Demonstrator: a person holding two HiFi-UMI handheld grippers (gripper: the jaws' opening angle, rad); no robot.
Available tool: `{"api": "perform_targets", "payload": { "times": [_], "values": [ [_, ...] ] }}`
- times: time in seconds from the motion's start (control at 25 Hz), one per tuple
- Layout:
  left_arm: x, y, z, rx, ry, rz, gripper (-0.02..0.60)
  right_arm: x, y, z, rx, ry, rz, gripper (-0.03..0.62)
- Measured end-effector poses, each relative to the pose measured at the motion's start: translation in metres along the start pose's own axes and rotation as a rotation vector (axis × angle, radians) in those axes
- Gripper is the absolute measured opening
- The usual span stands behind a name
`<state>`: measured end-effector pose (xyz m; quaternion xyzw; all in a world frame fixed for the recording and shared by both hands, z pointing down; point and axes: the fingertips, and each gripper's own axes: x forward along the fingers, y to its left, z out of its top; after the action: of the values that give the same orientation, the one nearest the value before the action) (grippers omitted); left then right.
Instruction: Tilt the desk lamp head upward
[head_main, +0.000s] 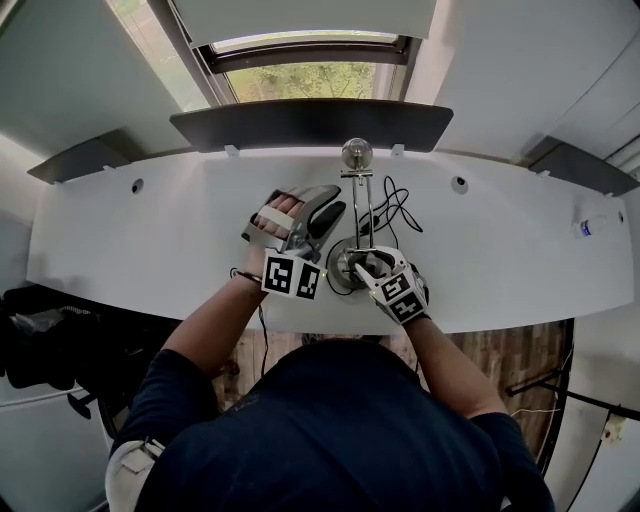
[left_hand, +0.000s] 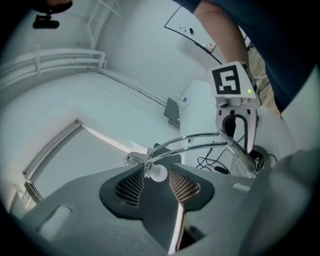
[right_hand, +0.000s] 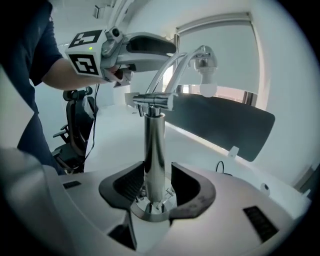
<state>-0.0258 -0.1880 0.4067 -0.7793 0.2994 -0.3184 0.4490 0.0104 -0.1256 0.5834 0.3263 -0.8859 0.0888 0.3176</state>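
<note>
Desk lamp (head_main: 358, 185) sits mid-worktop (head_main: 150, 230), just in front of the dark panel (head_main: 310, 125); right tool (right_hand: 154, 186) is pinched in narrow on the chrome post (right_hand: 154, 145), right above the round base (right_hand: 150, 212); left tool (left_hand: 154, 186) is up beside the curved arm (left_hand: 200, 141), jaws apart and gripping nothing, bare bulb (left_hand: 159, 173) showing through the gap further out; black cable (head_main: 395, 210) is tangled right of the lamp.

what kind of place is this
Most likely an office or study workspace: a long white desk, a dark divider panel along its back edge under a window, and an office chair nearby. A chrome desk lamp stands on the desk.
</note>
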Motion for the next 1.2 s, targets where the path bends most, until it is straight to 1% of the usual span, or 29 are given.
{"api": "perform_targets", "payload": {
  "times": [0.08,0.16,0.28,0.44,0.56,0.64,0.76,0.88,0.96,1.04,1.2],
  "values": [
    [-0.007,0.002,0.000,-0.110,0.007,0.005,0.152,-0.012,-0.002,-0.001,0.065,-0.028,-0.017,0.175],
    [-0.014,0.004,0.003,-0.201,0.007,0.009,0.152,-0.025,-0.005,-0.001,0.113,-0.056,-0.033,0.173],
    [-0.026,0.009,0.014,-0.294,-0.023,0.019,0.152,-0.045,-0.005,0.006,0.148,-0.102,-0.046,0.167],
    [-0.044,0.013,0.036,-0.433,-0.089,0.011,0.146,-0.074,0.002,0.032,0.182,-0.202,-0.032,0.150],
    [-0.058,0.015,0.052,-0.549,-0.141,0.003,0.107,-0.092,0.012,0.056,0.193,-0.278,-0.007,0.130],
    [-0.065,0.012,0.061,-0.631,-0.170,-0.016,0.087,-0.102,0.018,0.070,0.195,-0.323,0.014,0.121],
    [-0.074,0.004,0.072,-0.723,-0.197,-0.046,0.069,-0.115,0.025,0.089,0.198,-0.384,0.044,0.101],
    [-0.081,0.000,0.074,-0.807,-0.209,-0.041,0.044,-0.124,0.028,0.101,0.189,-0.425,0.054,0.081],
    [-0.085,-0.001,0.072,-0.891,-0.217,-0.032,0.018,-0.129,0.028,0.107,0.180,-0.449,0.045,0.064],
    [-0.087,-0.006,0.069,-0.961,-0.208,-0.037,0.009,-0.132,0.029,0.110,0.173,-0.469,0.033,0.055],
    [-0.090,-0.013,0.067,-1.034,-0.200,-0.054,0.008,-0.135,0.031,0.112,0.167,-0.487,0.020,0.035]
  ]
}}
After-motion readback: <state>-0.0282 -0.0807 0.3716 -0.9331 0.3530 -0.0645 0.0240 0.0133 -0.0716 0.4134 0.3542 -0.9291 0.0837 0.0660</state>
